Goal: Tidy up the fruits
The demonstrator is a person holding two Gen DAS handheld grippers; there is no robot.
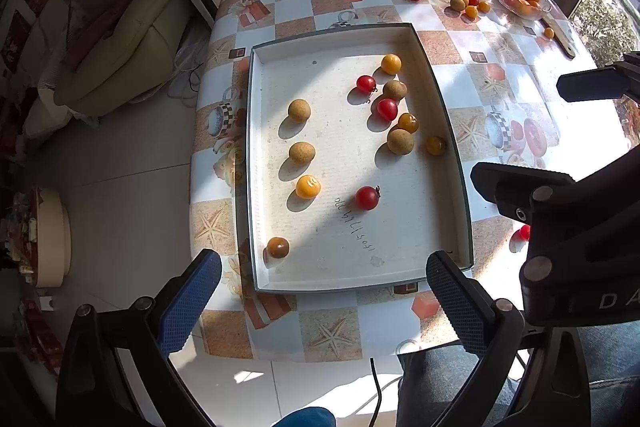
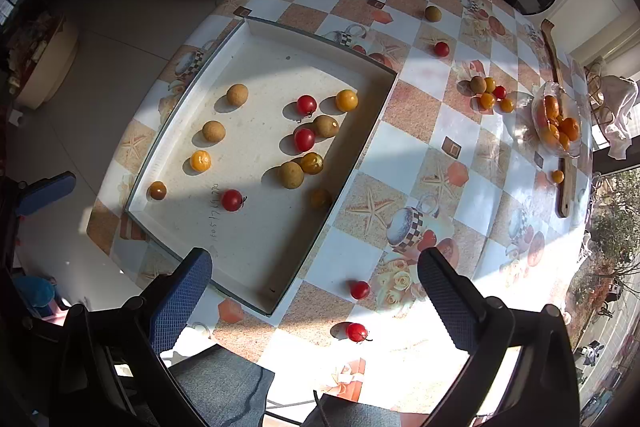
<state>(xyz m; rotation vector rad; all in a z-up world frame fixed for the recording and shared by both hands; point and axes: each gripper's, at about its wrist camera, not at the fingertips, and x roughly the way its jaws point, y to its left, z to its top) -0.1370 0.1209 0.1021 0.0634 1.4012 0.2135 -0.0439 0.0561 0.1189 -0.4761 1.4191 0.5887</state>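
Note:
A white shallow tray [image 1: 448, 131] [image 2: 380, 83] lies on the checkered table and holds several fruits: red cherry tomatoes [image 1: 367, 197], yellow tomatoes [image 1: 307, 186] and brown longans [image 1: 299, 110]. Two red tomatoes [image 2: 359, 289] [image 2: 356, 331] lie on the table just right of the tray's near corner. More fruits cluster far right [image 2: 490, 94]. My left gripper [image 1: 324, 291] is open and empty over the tray's near edge. My right gripper [image 2: 316, 287] is open and empty above the near corner; it also shows in the left wrist view [image 1: 524, 135].
A glass bowl of oranges [image 2: 558, 125] sits at the table's far right beside a long wooden stick [image 2: 560, 131]. A lone longan [image 2: 433, 13] and red tomato [image 2: 441, 49] lie beyond the tray. A sofa [image 1: 120, 39] stands left of the table.

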